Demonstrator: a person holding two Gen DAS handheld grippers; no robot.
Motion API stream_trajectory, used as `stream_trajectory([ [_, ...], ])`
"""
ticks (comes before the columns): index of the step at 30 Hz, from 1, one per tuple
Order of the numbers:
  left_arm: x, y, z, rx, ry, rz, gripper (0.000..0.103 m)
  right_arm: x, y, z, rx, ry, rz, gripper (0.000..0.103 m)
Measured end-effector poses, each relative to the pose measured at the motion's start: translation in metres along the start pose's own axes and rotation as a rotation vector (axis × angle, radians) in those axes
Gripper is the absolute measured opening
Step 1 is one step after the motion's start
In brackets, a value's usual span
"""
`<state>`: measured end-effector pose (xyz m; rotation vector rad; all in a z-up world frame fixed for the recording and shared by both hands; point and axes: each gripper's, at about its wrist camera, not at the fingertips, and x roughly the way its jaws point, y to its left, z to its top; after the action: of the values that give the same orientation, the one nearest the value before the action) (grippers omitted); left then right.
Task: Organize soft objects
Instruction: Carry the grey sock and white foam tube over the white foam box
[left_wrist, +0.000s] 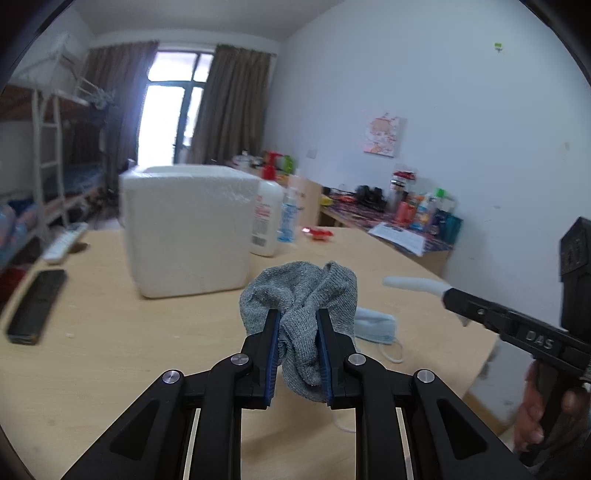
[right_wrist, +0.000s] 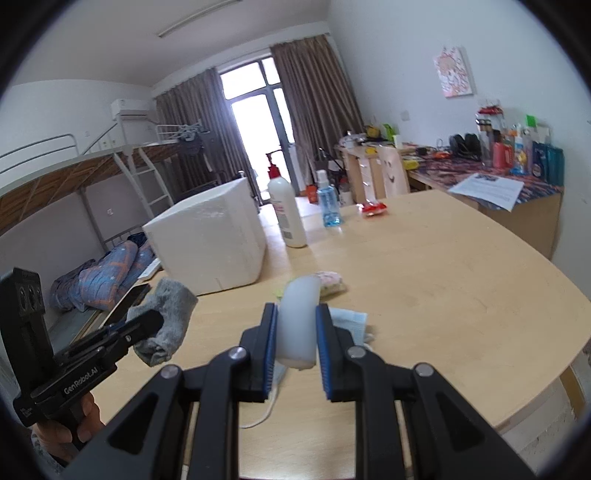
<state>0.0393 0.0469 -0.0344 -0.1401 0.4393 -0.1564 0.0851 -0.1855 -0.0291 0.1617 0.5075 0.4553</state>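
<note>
Left wrist view shows "DAS" on your right gripper (left_wrist: 424, 291) and, from the right wrist view, "GenRobot.AI" on your left gripper (right_wrist: 147, 325); the white bottle's label (left_wrist: 263, 218) beside the foam box (left_wrist: 188, 229) is too blurred to read. Your left fingers are clamped on the grey sock (left_wrist: 301, 306), which bunches between the blue pads, lifted in front of the box. Your right fingers are clamped on a white soft tube (right_wrist: 297, 321), right of the box. A blue face mask (right_wrist: 349, 319) lies partly hidden behind them.
</note>
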Motion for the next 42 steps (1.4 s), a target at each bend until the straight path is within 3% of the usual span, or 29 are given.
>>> stream_trajectory([
  [7, -0.029, 0.004, 0.004, 0.043, -0.056, 0.119, 0.02, -0.006, 0.018, 0.003, -0.038, -0.033, 0.057, 0.024],
  [15, -0.063, 0.017, 0.004, 0.049, -0.114, 0.192, 0.02, -0.009, 0.042, 0.004, -0.078, -0.052, 0.117, 0.024],
  [25, -0.088, 0.028, 0.004, 0.048, -0.133, 0.262, 0.02, -0.011, 0.076, 0.001, -0.134, -0.057, 0.181, 0.024],
  [35, -0.096, 0.048, 0.02, 0.014, -0.153, 0.288, 0.02, 0.003, 0.106, 0.016, -0.181, -0.052, 0.237, 0.024],
  [42, -0.09, 0.06, 0.049, 0.002, -0.162, 0.282, 0.02, 0.017, 0.125, 0.043, -0.211, -0.056, 0.262, 0.024],
])
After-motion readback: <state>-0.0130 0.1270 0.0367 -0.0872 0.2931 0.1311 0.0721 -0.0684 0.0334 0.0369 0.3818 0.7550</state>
